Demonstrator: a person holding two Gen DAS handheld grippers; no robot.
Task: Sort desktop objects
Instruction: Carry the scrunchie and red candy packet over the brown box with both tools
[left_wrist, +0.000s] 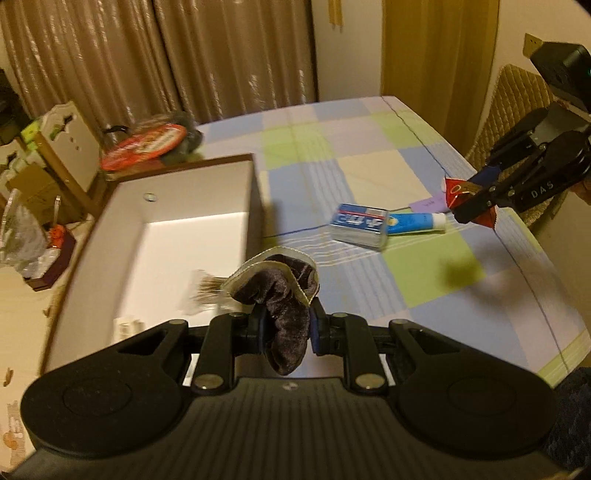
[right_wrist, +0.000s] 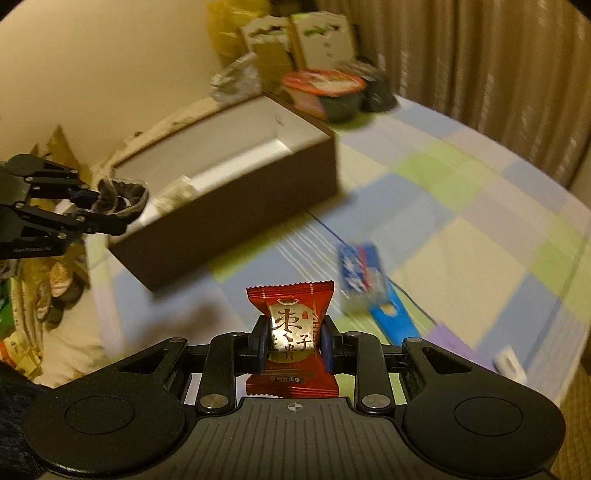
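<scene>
Fingers, left: the left gripper is pinched onto a dark velvet scrunchie, which droops loose between the pads, held at the near right corner of the box.
Fingers, right: the right gripper is clamped across the middle of a red candy packet, carried above the table.
Box: the open brown box, white inside, sits at the table's left; something pale lies on its floor, too blurred to name.
Still on the table: a blue-and-white pack with a blue tube touching it, well apart from the box.
Beyond: a red-lidded bowl just behind the box.
Risk: the floppy scrunchie could snag the box wall or drop outside it if let go too early; both grippers converging on the box might bump each other.
</scene>
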